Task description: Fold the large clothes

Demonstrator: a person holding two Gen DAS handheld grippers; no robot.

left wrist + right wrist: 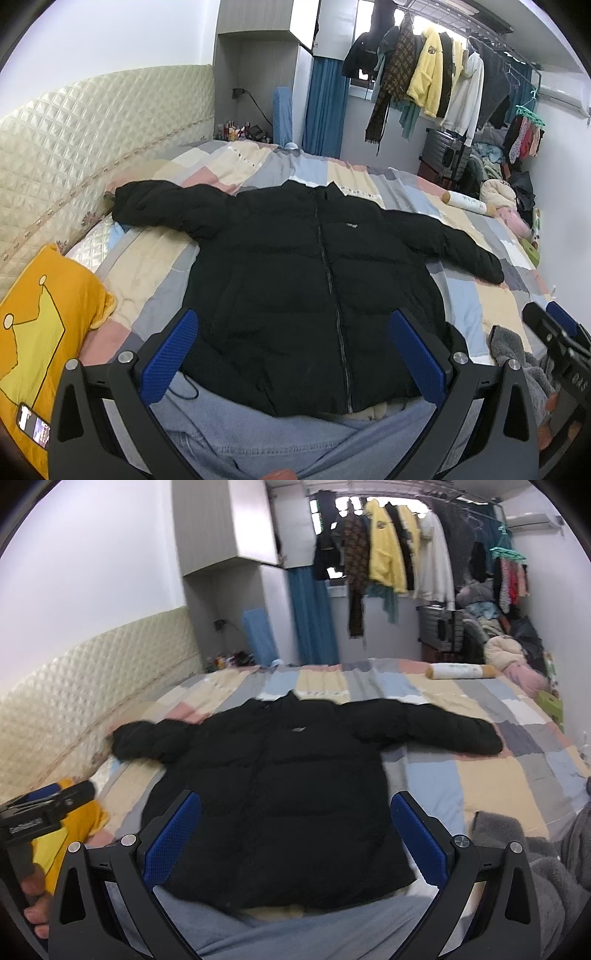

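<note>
A black puffer jacket [295,258] lies flat and front-up on the patchwork bed, zipped, both sleeves spread out to the sides. It also shows in the right wrist view [288,771]. My left gripper [295,354] is open and empty, held above the jacket's hem. My right gripper [295,834] is open and empty, also above the hem. The right gripper shows at the right edge of the left wrist view [554,325]. The left gripper shows at the left edge of the right wrist view [55,805].
A patchwork quilt [461,295] covers the bed. A yellow pillow [44,325] and a phone [33,424] lie at left. A grey fleece [517,849] lies at right. A rolled cylinder [461,672] lies at the far side. Clothes hang on a rack [443,74]. A padded headboard [92,129] lines the left.
</note>
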